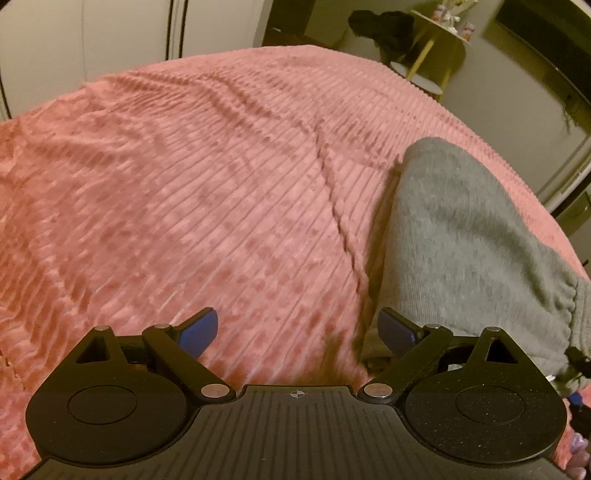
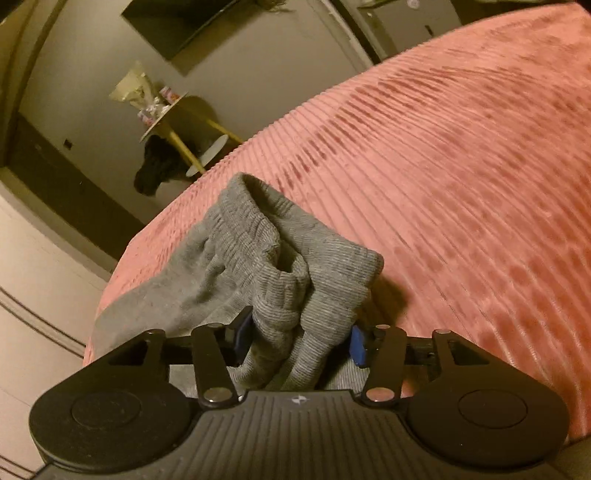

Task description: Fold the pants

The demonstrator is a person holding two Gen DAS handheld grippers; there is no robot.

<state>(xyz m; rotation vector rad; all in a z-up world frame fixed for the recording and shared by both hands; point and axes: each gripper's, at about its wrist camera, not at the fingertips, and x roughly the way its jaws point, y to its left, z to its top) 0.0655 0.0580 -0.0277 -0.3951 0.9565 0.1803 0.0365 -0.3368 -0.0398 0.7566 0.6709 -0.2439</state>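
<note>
Grey sweatpants (image 1: 461, 236) lie on a pink ribbed bedspread (image 1: 184, 203), at the right of the left wrist view, with a gathered cuff near the right edge. My left gripper (image 1: 297, 328) is open and empty above the bedspread, just left of the pants. In the right wrist view my right gripper (image 2: 301, 339) is shut on bunched ribbed cuffs of the grey pants (image 2: 280, 266), which rise between the blue pads (image 2: 357, 345). The rest of the pants trails down to the left over the bedspread (image 2: 461, 184).
A small yellow side table (image 1: 439, 40) with items on it stands past the bed's far edge, with a dark bundle (image 1: 380, 26) beside it. It also shows in the right wrist view (image 2: 177, 122). White cupboard doors (image 1: 110, 33) stand behind the bed.
</note>
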